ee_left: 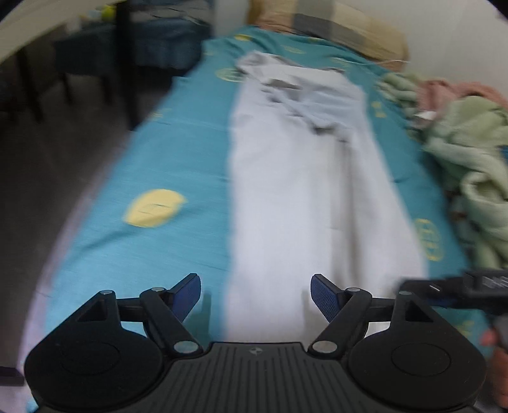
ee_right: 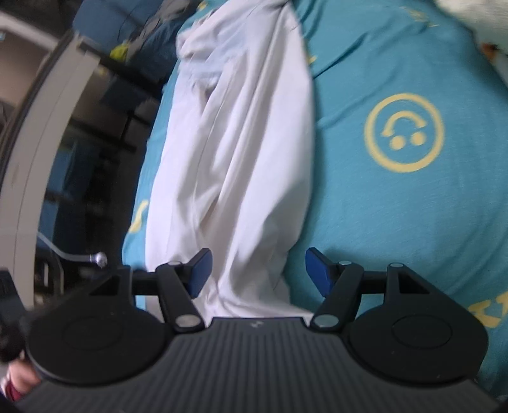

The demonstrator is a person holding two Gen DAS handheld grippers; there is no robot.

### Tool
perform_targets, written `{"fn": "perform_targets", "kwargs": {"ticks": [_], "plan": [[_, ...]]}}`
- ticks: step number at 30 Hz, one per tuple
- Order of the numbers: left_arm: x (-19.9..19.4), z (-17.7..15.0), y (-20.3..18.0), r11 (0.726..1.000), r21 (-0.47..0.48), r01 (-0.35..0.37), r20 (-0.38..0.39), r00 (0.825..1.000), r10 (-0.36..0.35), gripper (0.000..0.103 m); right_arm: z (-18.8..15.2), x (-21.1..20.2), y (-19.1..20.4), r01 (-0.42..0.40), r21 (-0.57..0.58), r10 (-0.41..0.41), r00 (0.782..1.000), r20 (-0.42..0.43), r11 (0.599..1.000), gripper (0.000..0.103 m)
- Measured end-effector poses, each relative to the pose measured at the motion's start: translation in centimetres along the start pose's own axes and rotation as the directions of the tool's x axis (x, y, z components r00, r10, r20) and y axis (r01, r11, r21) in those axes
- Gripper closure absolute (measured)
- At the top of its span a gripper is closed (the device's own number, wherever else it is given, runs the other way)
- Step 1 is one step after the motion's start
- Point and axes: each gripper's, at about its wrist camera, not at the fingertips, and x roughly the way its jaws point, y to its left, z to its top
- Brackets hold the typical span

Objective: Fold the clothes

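A pair of white trousers [ee_left: 304, 178] lies stretched lengthwise on a teal bed sheet [ee_left: 177, 152] printed with yellow smileys. My left gripper [ee_left: 255, 295] is open and empty, hovering just above the near end of the trousers. The trousers also show in the right wrist view [ee_right: 241, 152], folded lengthwise and wrinkled. My right gripper [ee_right: 257, 270] is open and empty, its blue pads either side of the near end of the cloth. The right gripper's body shows at the right edge of the left wrist view [ee_left: 470, 290].
A heap of green and pink clothes [ee_left: 470, 152] lies along the bed's right side. A tan pillow [ee_left: 333, 28] sits at the far end. The bed's left edge drops to a dark floor [ee_left: 47, 165], with dark furniture [ee_left: 95, 63] beyond.
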Motion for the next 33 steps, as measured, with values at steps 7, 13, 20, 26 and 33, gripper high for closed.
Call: {"fn": "perform_targets", "kwargs": {"ticks": [7,13,20,26,33], "plan": [[2.0,-0.2,1.8,0.995,-0.090,0.037,-0.108,0.993,-0.046,0.025,-2.0,2.7,4.4,0.169,-0.285,-0.203,0.975,-0.095,0.943,0.043],[2.2,-1.1,1.4,0.992,-0.084,0.095,-0.165,0.980,-0.108,0.025,-3.3,1.5,5.6,0.245,-0.342,-0.298,0.948,-0.112,0.907,0.090],[3.2,-1.9,1.0,0.983,-0.092,0.160,-0.300,0.937,-0.181,0.029,-3.1,-2.0,2.7,0.217,-0.230,-0.251,0.959,-0.130,0.949,0.091],[2.9,-2.7,0.1,0.987,-0.038,0.155,-0.344,0.925,-0.158,0.031,-2.6,-1.7,1.8,0.191,-0.169,-0.218,0.963,-0.157,0.967,0.089],[2.4,-3.3,-0.6,0.988,0.001,0.153,-0.376,0.916,-0.142,0.045,-2.7,-0.4,2.7,0.203,-0.217,-0.245,0.951,-0.189,0.955,0.080]]}}
